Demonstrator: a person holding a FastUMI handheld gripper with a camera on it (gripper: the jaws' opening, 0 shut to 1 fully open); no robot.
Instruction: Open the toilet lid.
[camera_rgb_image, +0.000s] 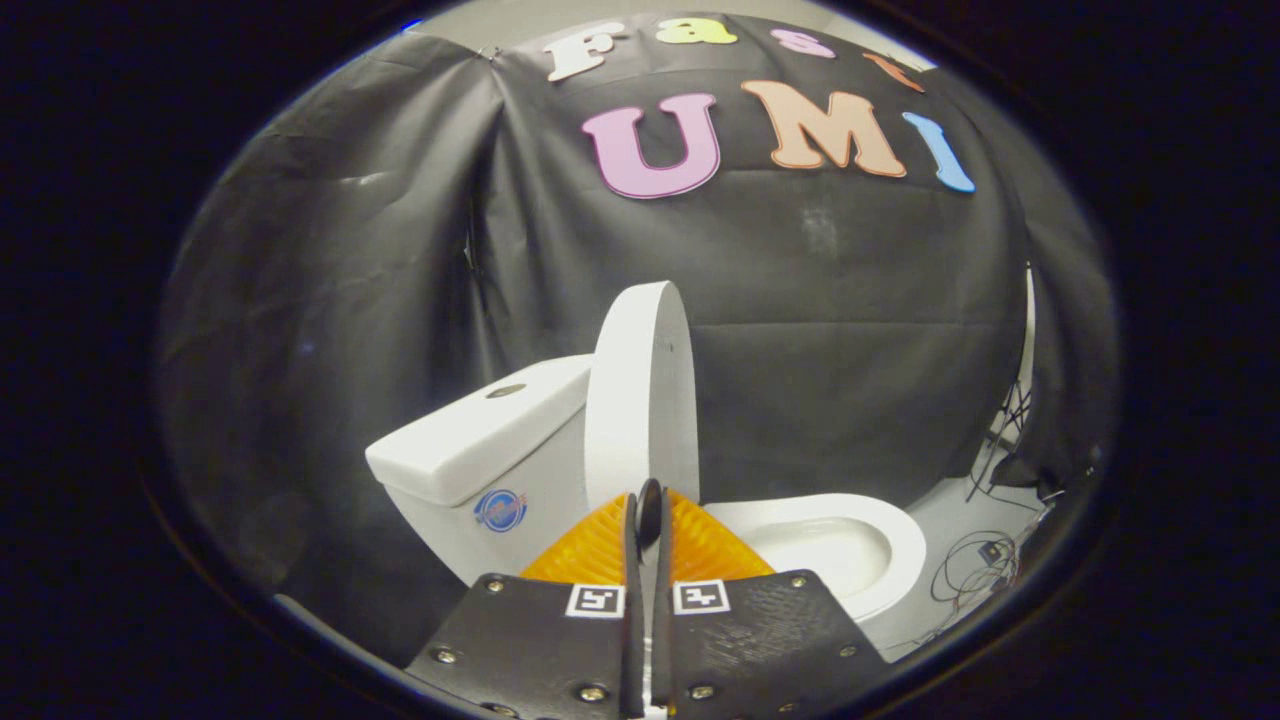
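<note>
Dim, soft booth light; strong fisheye bending at edges.

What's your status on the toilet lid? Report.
Gripper shut, fingers pressed together just short of the lid. Lid raised upright, near the tank; bowl exposed. Nothing in the way.

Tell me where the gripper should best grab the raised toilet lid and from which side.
Grip the lid on its thin rim, likely low on the edge facing the gripper, coming from the bowl side. It stands nearly upright, edge-on, so only the rim fits between the fingers, which look closed just before it.
</note>
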